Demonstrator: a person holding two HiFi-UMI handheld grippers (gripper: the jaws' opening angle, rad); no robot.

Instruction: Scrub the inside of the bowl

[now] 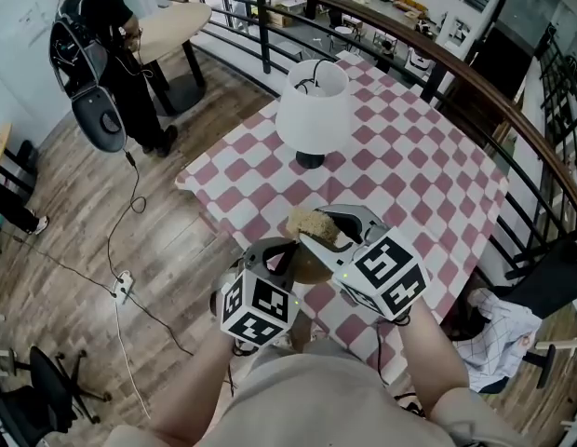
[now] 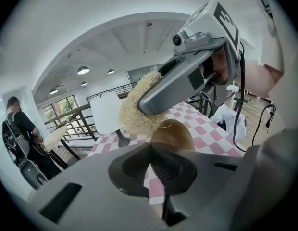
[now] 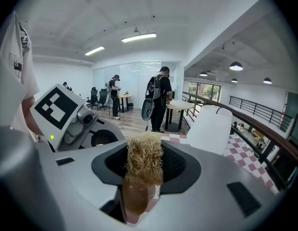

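**Scrubber Hovering Over The Held Bowl**

Above the near edge of the pink-and-white checked table [image 1: 428,156], the left gripper [image 2: 151,150] is clamping its closed jaws on the rim of the round brown bowl [image 2: 172,134]. The right gripper [image 3: 145,159] is pinching a straw-coloured fibrous scrubber [image 2: 134,107], and the bowl's hollow is lying just beneath it.

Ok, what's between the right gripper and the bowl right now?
A straw-coloured scrub pad, clamped in the right gripper, sticks out toward the brown bowl; both gripper views show it.
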